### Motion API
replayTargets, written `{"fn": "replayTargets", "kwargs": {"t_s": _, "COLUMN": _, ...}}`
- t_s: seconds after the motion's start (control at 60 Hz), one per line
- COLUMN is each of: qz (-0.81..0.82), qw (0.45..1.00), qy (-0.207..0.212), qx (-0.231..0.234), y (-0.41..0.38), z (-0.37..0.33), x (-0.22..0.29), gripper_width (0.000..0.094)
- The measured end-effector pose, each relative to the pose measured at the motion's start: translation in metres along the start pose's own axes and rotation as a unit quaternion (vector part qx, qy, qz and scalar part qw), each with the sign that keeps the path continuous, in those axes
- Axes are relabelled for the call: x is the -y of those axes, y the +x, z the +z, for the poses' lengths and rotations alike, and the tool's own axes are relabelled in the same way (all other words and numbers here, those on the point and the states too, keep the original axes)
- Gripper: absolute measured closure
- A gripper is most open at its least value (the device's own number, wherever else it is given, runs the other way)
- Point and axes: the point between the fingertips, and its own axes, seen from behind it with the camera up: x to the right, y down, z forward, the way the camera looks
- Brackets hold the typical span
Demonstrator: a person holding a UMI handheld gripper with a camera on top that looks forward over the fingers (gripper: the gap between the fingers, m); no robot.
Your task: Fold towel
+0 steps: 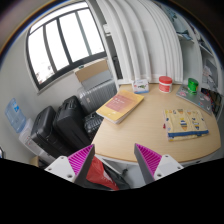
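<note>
My gripper [114,152] is open, with its two magenta pads [76,162] spread wide apart and nothing held between them. It is raised over the near edge of a light wooden table [140,130]. Below that edge, between the fingers, I see a red cloth-like thing [95,174] and a grey thing [117,172] beside it; I cannot tell what they are. No towel shows plainly on the tabletop.
On the table lie a yellowish box with a pink top [120,105], a red cup [165,84], a green cup [192,85] and a board with coloured pieces [186,123]. Black cases [58,124] stand left of the table, below a window [65,40].
</note>
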Motion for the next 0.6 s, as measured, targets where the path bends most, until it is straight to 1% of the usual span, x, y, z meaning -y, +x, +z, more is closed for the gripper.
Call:
{"fn": "replayTargets", "kwargs": {"t_s": 0.183, "qz": 0.028, "qw": 0.999, "qy": -0.003, "qx": -0.027, "y": 0.055, "z": 0.011, "x": 0.007, "gripper_width": 0.0108}}
{"fn": "replayTargets", "kwargs": {"t_s": 0.333, "qz": 0.000, "qw": 0.999, "qy": -0.006, "qx": -0.054, "y": 0.111, "z": 0.035, "x": 0.017, "gripper_width": 0.0110}}
{"fn": "replayTargets", "kwargs": {"t_s": 0.433, "qz": -0.032, "qw": 0.995, "qy": 0.007, "qx": -0.094, "y": 0.162, "z": 0.063, "x": 0.034, "gripper_width": 0.0110}}
{"fn": "replayTargets", "kwargs": {"t_s": 0.517, "qz": -0.063, "qw": 0.988, "qy": 0.017, "qx": -0.140, "y": 0.205, "z": 0.087, "x": 0.047, "gripper_width": 0.0114}}
{"fn": "replayTargets", "kwargs": {"t_s": 0.6, "qz": -0.080, "qw": 0.984, "qy": 0.009, "qx": -0.160, "y": 0.233, "z": 0.113, "x": 0.047, "gripper_width": 0.0165}}
